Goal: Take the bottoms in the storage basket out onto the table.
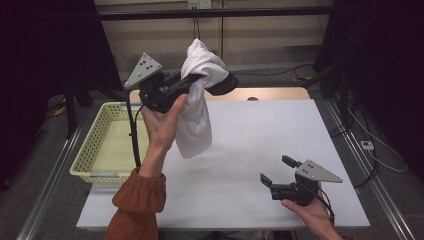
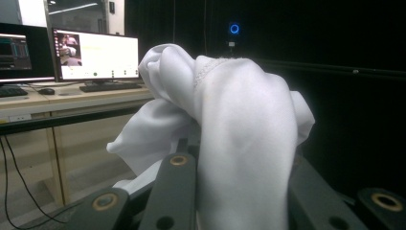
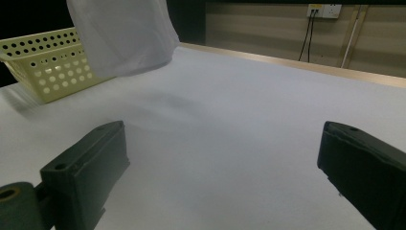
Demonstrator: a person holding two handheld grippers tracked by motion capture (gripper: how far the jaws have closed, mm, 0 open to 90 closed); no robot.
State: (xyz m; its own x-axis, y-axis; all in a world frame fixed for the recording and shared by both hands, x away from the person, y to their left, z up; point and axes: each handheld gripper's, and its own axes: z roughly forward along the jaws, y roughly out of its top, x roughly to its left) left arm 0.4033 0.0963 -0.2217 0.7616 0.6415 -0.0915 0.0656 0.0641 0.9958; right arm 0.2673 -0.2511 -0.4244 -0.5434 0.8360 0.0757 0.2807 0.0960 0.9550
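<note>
Our left gripper (image 1: pixel 212 82) has its black fingers (image 2: pixel 174 191) clamped on the crumpled white cloth (image 1: pixel 197 107), which hangs in the air above the white table (image 1: pixel 260 150), just beside the pale yellow perforated plastic basket (image 1: pixel 92 145). The right gripper (image 1: pixel 277 172) waits low over the table with jaws wide apart and nothing between them. We judge the pick-up done; what remains is carrying the cloth over the basket and letting go.

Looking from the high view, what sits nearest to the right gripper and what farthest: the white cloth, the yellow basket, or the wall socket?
From the right gripper:
1. White cloth, hanging up-left.
2. Yellow basket, at the table's left edge.
3. Wall socket, on the back wall.
</note>
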